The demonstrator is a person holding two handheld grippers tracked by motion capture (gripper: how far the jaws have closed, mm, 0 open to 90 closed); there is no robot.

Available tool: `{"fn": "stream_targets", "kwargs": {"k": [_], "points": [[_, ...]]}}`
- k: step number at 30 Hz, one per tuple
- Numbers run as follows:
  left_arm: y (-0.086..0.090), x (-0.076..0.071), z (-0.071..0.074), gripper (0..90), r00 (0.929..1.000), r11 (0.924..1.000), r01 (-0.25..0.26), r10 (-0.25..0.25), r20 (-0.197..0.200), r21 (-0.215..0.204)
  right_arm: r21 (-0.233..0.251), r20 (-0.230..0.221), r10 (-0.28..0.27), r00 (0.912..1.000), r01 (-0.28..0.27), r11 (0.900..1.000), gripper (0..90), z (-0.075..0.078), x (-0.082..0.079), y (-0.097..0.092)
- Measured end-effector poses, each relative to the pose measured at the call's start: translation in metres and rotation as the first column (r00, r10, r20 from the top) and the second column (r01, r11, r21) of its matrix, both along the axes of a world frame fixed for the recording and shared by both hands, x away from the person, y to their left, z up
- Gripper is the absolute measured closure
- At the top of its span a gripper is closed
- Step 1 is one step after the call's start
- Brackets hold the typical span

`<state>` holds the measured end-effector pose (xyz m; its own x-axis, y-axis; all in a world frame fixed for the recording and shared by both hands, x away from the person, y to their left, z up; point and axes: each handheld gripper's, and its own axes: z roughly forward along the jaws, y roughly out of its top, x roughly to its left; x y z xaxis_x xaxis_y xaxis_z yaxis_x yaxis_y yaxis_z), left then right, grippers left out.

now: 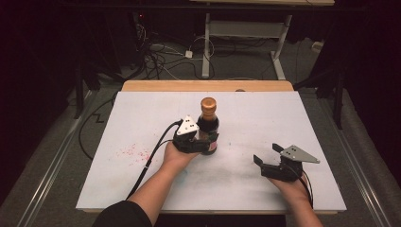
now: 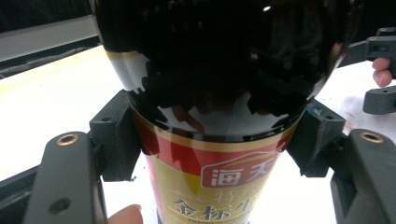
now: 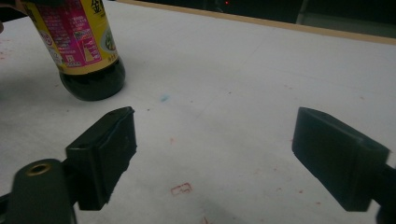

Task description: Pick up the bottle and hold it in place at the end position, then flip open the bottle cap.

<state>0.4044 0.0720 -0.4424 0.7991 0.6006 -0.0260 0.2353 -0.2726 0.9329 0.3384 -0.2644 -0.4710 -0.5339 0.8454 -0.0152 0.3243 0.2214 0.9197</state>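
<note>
While your left gripper (image 1: 204, 140) clamps the sauce bottle (image 1: 208, 124) upright to steady it, your right gripper (image 1: 266, 156) waits gaping, empty.

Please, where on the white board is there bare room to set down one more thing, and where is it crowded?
The white board is bare along its far edge, on its left side beyond the left tool, and in the middle between the bottle and the open right tool. It is crowded only around the bottle, which the left tool grips.
</note>
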Motion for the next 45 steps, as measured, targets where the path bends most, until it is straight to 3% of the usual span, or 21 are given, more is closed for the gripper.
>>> {"fn": "stream_targets", "kwargs": {"k": [5,9,22,32,45], "points": [[0.001,-0.001,-0.002,28.5,1.0,1.0,-0.005,0.005,0.006,-0.008,0.0,-0.006,0.011,0.9999,-0.011,0.9999,26.0,0.001,0.005,0.005],[0.001,0.0,-0.002,28.5,1.0,0.9999,-0.006,0.006,-0.001,-0.015,0.008,0.015,0.019,0.9997,-0.019,0.9998,42.9,0.003,0.005,0.008],[0.001,0.001,-0.003,28.4,1.0,0.9998,-0.001,0.0,-0.002,-0.02,0.016,-0.015,0.04,0.9991,-0.04,0.9991,89.8,0.008,0.014,0.021],[0.001,0.0,-0.002,28.4,1.0,0.9998,-0.003,0.002,-0.007,-0.02,-0.008,-0.001,0.059,0.9983,-0.059,0.9982,90.0,0.014,0.022,0.041],[0.0,-0.001,-0.002,28.4,0.9998,0.9997,-0.012,0.012,-0.013,-0.019,0.016,0.027,0.101,0.9945,-0.102,0.9947,90.0,0.026,0.032,0.061]]}}
